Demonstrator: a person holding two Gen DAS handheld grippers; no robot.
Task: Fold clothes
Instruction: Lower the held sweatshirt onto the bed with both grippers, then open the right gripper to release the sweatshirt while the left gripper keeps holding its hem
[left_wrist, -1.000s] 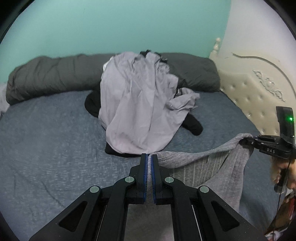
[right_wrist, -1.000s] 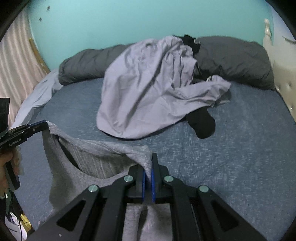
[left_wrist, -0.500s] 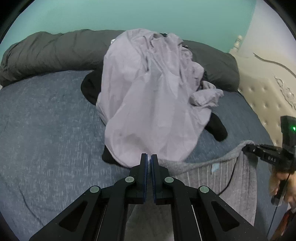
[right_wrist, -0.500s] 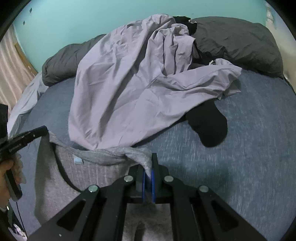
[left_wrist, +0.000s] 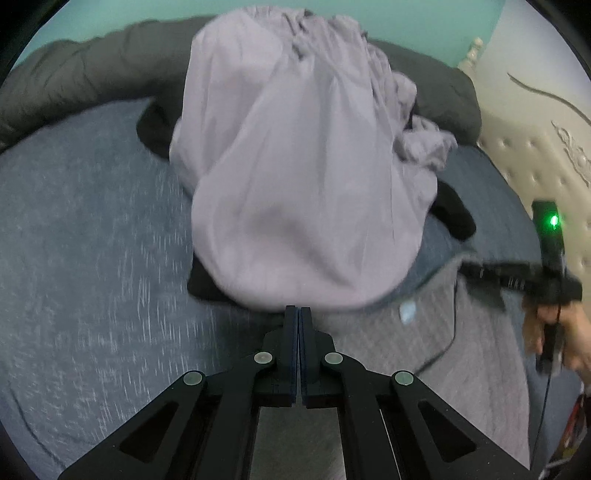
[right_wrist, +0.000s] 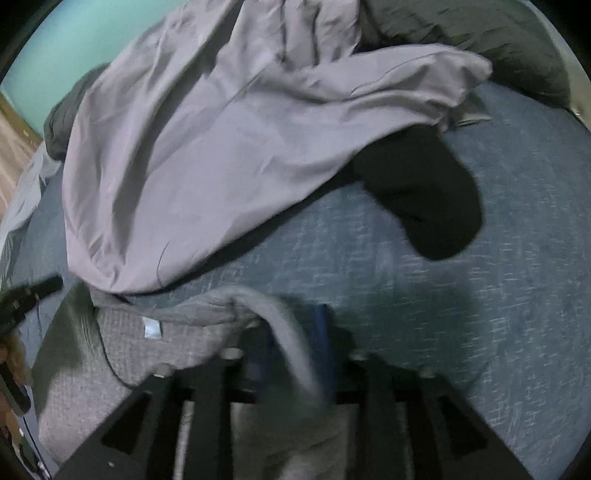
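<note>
the grey knit garment (right_wrist: 122, 354) lies spread on the blue bedsheet (right_wrist: 480, 295) at the near edge, its label (right_wrist: 152, 327) facing up. the left gripper (left_wrist: 298, 314) is pressed closed at its edge, while the right gripper (right_wrist: 295, 332) has its fingers parted with a fold of the fabric between them. beyond lie a lilac sheet (left_wrist: 303, 177) heaped over black clothes (right_wrist: 424, 206), then dark pillows (left_wrist: 66, 88).

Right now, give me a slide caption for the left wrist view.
Left gripper shut on grey knit garment laid on the blue bed, lilac sheet heaped just beyond.
</note>
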